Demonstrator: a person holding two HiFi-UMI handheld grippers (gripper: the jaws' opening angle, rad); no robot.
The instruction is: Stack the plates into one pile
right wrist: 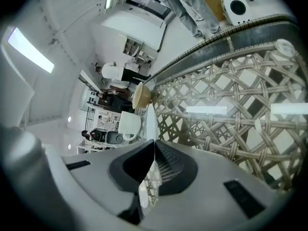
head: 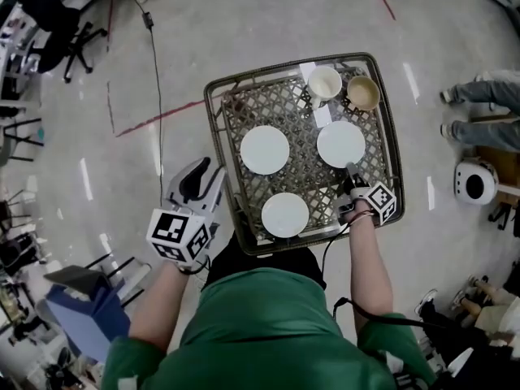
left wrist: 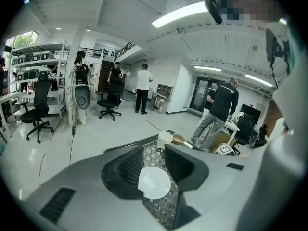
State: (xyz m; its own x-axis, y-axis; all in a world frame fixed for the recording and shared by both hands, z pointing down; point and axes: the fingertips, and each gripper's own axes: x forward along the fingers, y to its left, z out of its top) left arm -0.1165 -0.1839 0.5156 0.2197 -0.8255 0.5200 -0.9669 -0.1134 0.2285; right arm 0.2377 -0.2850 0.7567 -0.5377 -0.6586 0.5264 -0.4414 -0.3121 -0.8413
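Three white plates lie apart on a wicker table (head: 219,128): a left plate (head: 265,149), a right plate (head: 340,143) and a near plate (head: 285,214). My right gripper (head: 353,173) is at the near rim of the right plate. In the right gripper view the right gripper (right wrist: 153,150) is shut on that plate's thin rim (right wrist: 148,119), seen edge-on. My left gripper (head: 203,173) hangs off the table's left side. Its jaws stand open with nothing held; the left gripper (left wrist: 153,170) frames the left plate (left wrist: 154,182) farther off.
A white cup (head: 324,82) and a brown bowl (head: 363,93) stand at the table's far right corner. A person's legs (head: 487,96) and a round white device (head: 475,181) are right of the table. A blue box (head: 85,307) sits near left, and a cable (head: 156,80) runs across the floor.
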